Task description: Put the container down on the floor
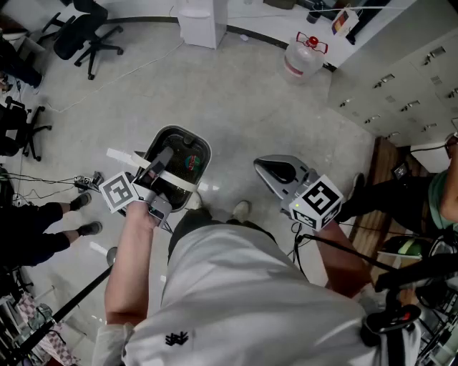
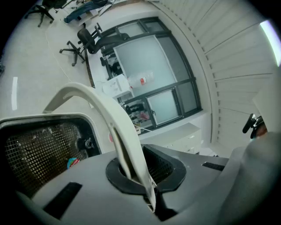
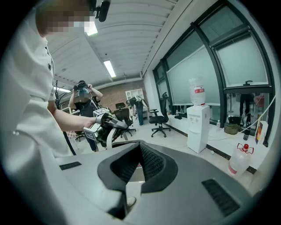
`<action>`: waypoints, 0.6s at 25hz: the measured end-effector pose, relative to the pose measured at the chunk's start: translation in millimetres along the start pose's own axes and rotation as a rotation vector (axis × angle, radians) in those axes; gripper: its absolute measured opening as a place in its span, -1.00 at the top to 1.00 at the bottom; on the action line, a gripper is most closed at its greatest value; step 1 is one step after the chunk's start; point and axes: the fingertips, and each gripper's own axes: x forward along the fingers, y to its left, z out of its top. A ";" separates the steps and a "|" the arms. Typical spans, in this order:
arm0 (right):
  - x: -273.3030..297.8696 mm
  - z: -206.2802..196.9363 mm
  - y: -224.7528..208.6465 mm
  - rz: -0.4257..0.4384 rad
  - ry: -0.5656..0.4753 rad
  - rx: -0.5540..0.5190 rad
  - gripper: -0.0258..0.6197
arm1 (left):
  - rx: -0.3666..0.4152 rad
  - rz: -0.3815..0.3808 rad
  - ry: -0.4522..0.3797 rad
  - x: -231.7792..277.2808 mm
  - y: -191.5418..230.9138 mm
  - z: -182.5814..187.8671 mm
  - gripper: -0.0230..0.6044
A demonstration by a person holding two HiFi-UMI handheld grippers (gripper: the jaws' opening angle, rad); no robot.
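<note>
My left claw (image 2: 137, 169) is clamped on the white handle (image 2: 112, 121) of the black container (image 1: 195, 141), which hangs over pale concrete floor (image 1: 236, 100). My right claw (image 1: 275, 171) is pinched together, empty. Office chairs (image 1: 89, 36) and a water dispenser (image 1: 197, 21) stand beyond.

The container (image 1: 204, 146) has a light grey rim and black perforated mesh inside; its handle (image 2: 109, 114) is cream. The left gripper (image 1: 162, 161) and right gripper (image 1: 266, 169) are grey, with black-and-white square markers. The floor (image 1: 236, 93) is pale grey, perhaps speckled.

A water jug (image 1: 303, 57) stands near a white dispenser (image 1: 198, 21), an office chair (image 1: 86, 36) well apart.
</note>
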 end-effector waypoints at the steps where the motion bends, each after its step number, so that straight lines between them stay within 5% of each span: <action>1: 7.8 -3.3 4.3 0.000 -0.004 -0.005 0.87 | 0.003 -0.007 0.002 -0.5 7.5 -0.4 0.91; 15: 130.8 69.8 15.7 -0.053 -0.004 0.014 0.87 | -0.059 -0.105 0.106 6.8 16.8 81.3 0.91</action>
